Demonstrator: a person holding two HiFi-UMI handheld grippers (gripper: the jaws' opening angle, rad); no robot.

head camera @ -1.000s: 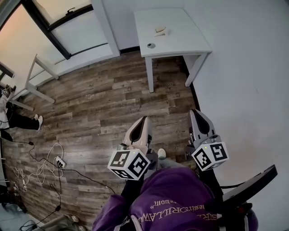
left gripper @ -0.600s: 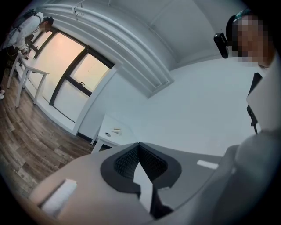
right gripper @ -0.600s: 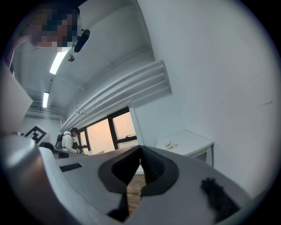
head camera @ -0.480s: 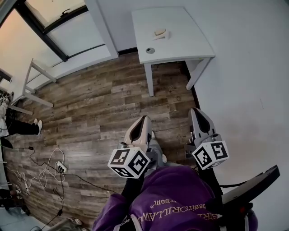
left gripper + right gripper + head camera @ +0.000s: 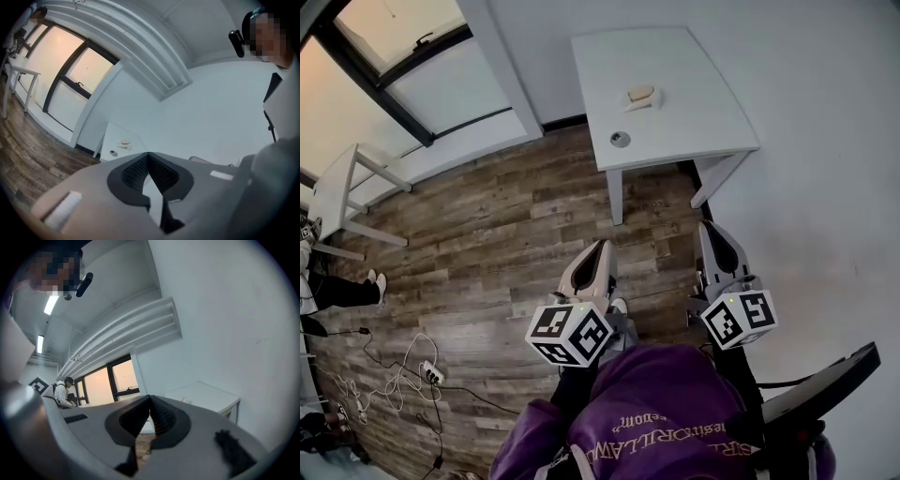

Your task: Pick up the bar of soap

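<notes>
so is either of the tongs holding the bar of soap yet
No, the pale beige bar of soap sits on the small white table, while the left tongs and right tongs are shut and empty.

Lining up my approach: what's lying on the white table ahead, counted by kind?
Bar of soap: 1 (pale base under it, unclear if separate)
Small round grey item: 1
Total on the white table: 2

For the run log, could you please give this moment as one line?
soap: on table, untouched | left gripper: shut, empty | right gripper: shut, empty
</notes>
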